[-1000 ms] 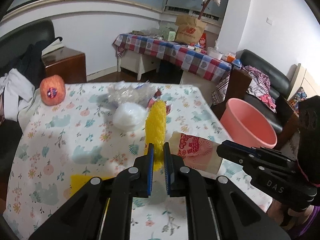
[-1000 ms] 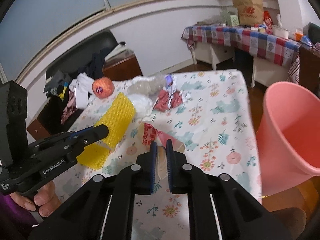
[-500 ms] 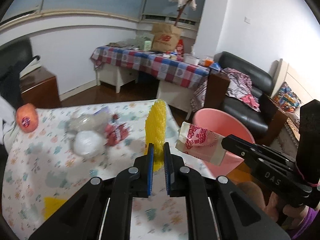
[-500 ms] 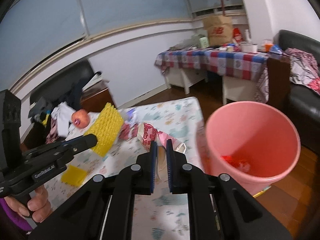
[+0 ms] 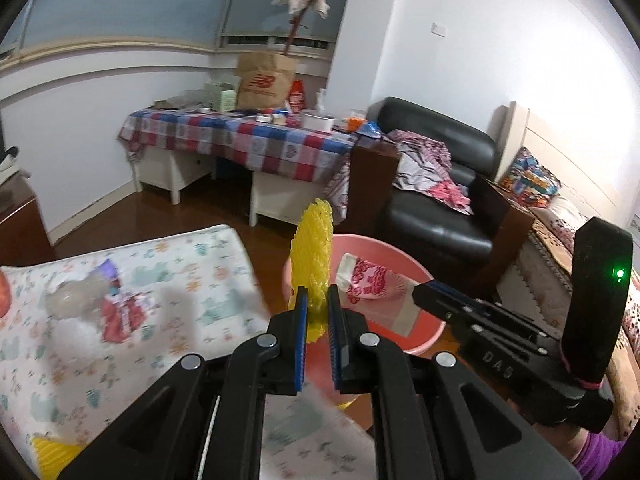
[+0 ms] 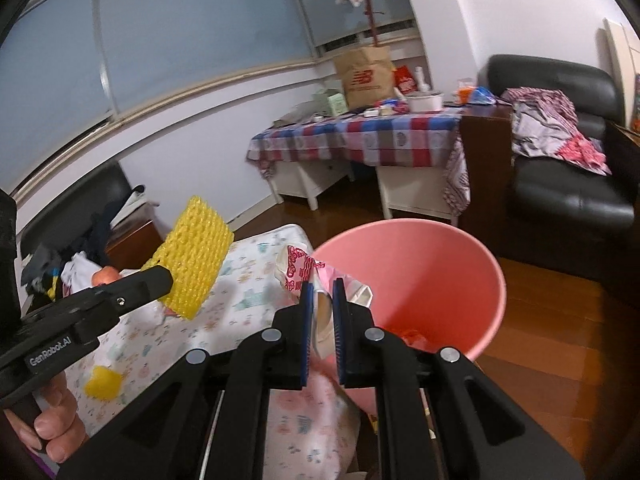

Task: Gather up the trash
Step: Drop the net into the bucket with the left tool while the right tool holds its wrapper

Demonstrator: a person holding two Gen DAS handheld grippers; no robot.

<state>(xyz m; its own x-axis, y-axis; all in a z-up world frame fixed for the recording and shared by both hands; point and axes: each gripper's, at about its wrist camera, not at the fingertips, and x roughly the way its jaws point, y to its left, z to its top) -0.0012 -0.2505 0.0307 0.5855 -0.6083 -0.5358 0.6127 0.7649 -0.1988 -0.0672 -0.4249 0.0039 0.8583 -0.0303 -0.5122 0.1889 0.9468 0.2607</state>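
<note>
My left gripper is shut on a yellow foam fruit net, held upright over the near rim of the pink bin. My right gripper is shut on a crumpled paper bag with a red pattern, held at the left rim of the pink bin. In the right wrist view the foam net hangs in the left gripper over the table corner. Red trash lies in the bin's bottom.
The floral-cloth table still carries a clear plastic wrap, a red wrapper, a white wad and a yellow foam piece. An apple sits at its far side. A black armchair stands beyond the bin.
Both grippers have swung right, off the table and up, carrying the foam net and the paper bag to the pink bin. The table's trash has slid to the left of view.
</note>
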